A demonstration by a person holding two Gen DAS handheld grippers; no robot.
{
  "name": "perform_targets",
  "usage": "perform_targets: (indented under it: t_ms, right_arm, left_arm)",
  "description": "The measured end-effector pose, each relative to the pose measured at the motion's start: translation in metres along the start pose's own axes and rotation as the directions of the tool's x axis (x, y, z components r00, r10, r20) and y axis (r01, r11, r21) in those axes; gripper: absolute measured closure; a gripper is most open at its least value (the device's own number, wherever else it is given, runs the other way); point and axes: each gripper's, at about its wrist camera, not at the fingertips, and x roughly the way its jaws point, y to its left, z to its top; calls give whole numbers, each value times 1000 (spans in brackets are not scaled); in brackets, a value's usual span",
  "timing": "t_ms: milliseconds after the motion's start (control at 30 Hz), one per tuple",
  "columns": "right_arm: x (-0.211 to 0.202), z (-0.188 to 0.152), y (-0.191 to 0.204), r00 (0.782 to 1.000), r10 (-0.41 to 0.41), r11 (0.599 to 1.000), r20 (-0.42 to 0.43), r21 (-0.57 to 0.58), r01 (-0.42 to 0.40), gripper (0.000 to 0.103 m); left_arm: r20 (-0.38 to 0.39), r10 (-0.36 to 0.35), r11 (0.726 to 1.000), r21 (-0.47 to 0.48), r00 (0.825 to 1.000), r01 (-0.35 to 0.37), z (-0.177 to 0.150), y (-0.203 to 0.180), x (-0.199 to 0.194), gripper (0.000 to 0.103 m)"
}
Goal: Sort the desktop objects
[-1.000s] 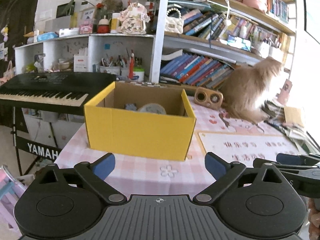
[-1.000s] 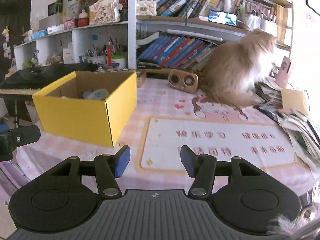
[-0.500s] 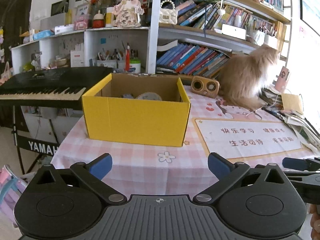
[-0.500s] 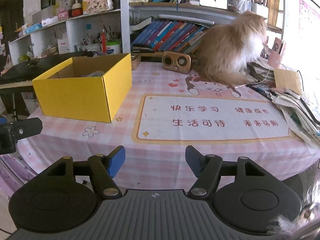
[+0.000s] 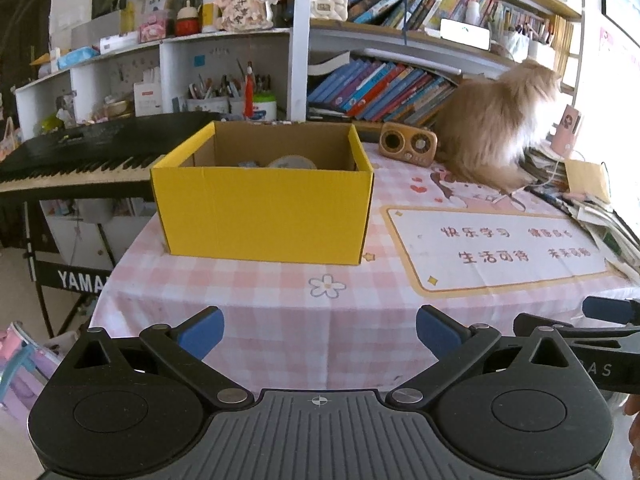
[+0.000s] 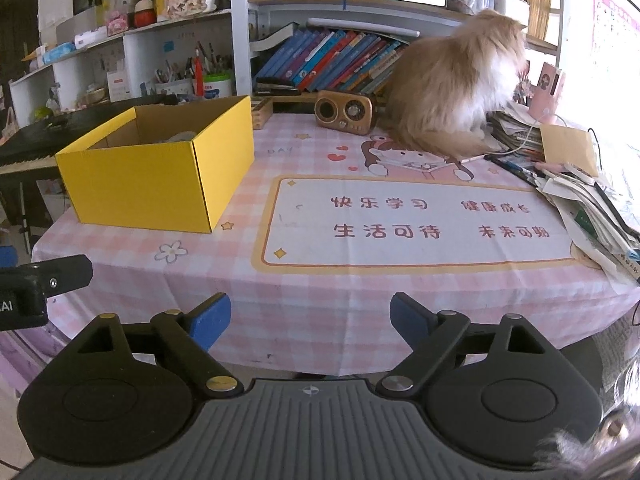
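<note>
One open-topped yellow cardboard box (image 5: 264, 216)

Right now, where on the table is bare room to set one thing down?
The printed mat is bare, between the yellow box and the paper pile. The checked cloth strip along the near edge is bare too. It is crowded at the back, by the cat and radio.
</note>
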Motion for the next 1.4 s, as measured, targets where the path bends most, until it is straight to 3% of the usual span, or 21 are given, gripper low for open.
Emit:
perform_targets:
  t_ms: [1400]
  right_arm:
    - [11,0,1,1000,15,1000,-26,-12,-16,16]
  left_arm:
    - [-37,-27,1000,0,999,27,0,-2,11,0]
